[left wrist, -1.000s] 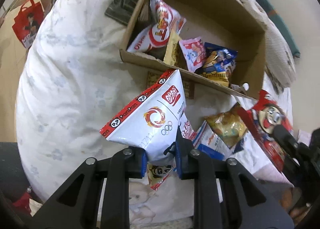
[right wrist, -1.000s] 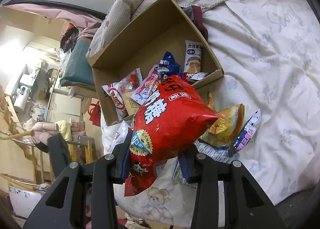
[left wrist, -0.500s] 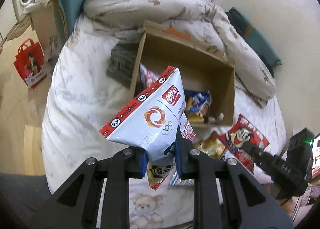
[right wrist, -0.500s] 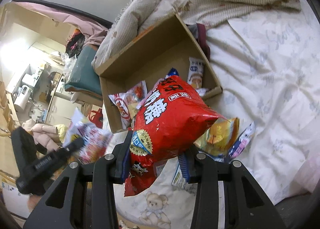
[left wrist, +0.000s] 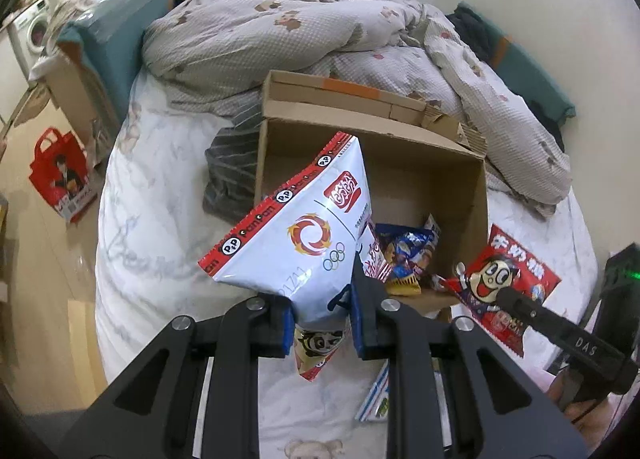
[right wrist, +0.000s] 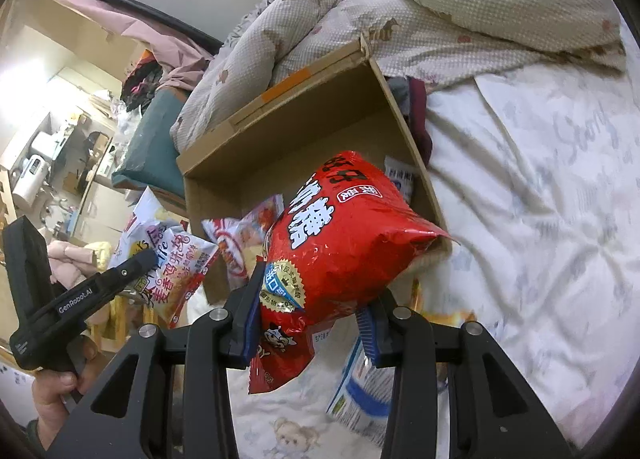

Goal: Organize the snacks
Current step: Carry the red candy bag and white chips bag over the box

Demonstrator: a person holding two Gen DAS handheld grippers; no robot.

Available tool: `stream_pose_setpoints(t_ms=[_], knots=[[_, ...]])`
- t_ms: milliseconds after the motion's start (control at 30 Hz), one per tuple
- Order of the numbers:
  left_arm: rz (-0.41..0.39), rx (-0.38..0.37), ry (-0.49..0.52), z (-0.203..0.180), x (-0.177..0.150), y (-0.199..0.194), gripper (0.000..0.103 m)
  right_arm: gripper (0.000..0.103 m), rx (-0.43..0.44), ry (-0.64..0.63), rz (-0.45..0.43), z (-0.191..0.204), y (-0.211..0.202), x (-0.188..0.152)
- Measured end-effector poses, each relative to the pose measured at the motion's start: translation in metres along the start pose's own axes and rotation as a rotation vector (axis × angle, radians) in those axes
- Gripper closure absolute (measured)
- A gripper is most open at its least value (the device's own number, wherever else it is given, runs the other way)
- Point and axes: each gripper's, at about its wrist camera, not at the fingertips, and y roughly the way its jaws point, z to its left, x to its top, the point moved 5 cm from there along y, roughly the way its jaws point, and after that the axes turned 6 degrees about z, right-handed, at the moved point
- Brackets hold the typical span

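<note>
My left gripper (left wrist: 320, 319) is shut on a white snack bag with a red top strip (left wrist: 296, 235), held up in front of an open cardboard box (left wrist: 476, 195) on the bed. My right gripper (right wrist: 310, 329) is shut on a red snack bag (right wrist: 344, 239), held over the box's near edge (right wrist: 424, 183). Several snack packs lie inside the box (left wrist: 404, 255). The right gripper's red bag (left wrist: 504, 279) also shows in the left wrist view. The left gripper with its bag (right wrist: 172, 263) shows at the left of the right wrist view.
A crumpled quilt (left wrist: 320, 31) lies behind the box. Loose snack packs (right wrist: 364, 387) lie on the white sheet near me. A folded dark cloth (left wrist: 228, 175) sits left of the box. A red bag (left wrist: 60, 175) stands on the floor at the left.
Both grippers have pulled back and up from the box, keeping their bags. The whole box and quilt have come into view, and each gripper now shows in the other's view.
</note>
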Motion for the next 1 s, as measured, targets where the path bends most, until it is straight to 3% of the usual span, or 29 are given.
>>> stream_pose_setpoints(t_ms=[533, 1000], knots=[[0.033, 0.037, 0.063, -0.024, 0.036, 0.049, 0.085, 0.061, -0.030, -0.043, -0.019, 0.000, 0.028, 0.056], [0.066, 0.073, 0.098, -0.032, 0.044, 0.086, 0.084, 0.059, -0.052, -0.032, 0.006, -0.003, 0.047, 0.061]])
